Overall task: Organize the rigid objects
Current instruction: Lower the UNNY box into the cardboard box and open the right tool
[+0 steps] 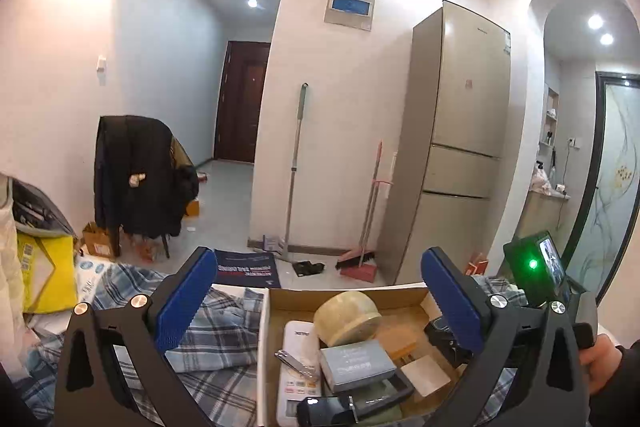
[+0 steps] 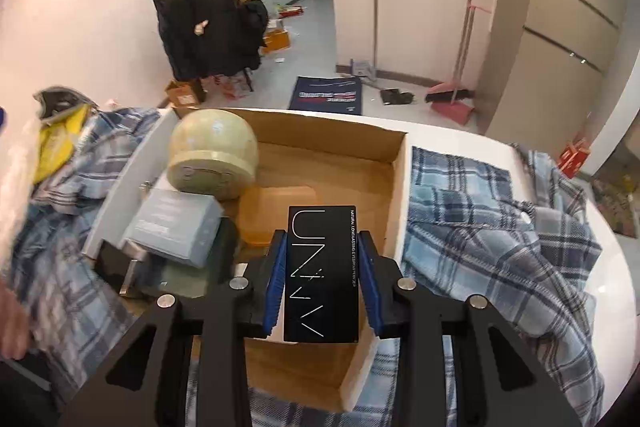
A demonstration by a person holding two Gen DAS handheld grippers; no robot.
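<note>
The left gripper [image 1: 318, 301] points nearly level across the room, its two blue pads [image 1: 182, 301] spread wide with nothing between them; it hangs above the near left part of the cardboard box [image 1: 352, 294], which serves as landmark here. The right gripper [image 2: 322, 285] tilts steeply down over the middle of that box [image 2: 394, 195]; its jaws stand narrow and clamp one black slim carton [image 2: 322, 275] with white lettering, pads pressed to both long sides, the carton hanging above the bare brown floor of the box. A hand [image 1: 600, 359] shows at the right edge of the left wrist view, on the handle of the right gripper, whose small screen [image 1: 551, 262] glows beside a green light.

Inside the box, all toward its left side, lie one cream round domed object [image 2: 212, 151] against the far left corner; one grey-blue small box [image 2: 176, 227] just nearer than it; one white remote control [image 1: 295, 375] along the left wall; one metal nail clipper [image 1: 296, 363] resting on the remote; one pale tan block [image 1: 426, 375] right of the grey-blue box; one dark glossy device [image 1: 326, 409] at the near edge.

The box sits on a blue plaid cloth [image 2: 492, 239] that spreads to both its sides. Beyond the box, on the floor, stand one fridge [image 1: 460, 147], one mop [image 1: 296, 163], one pink dustpan with broom [image 1: 362, 263], and one chair draped with dark coats [image 1: 136, 183].
</note>
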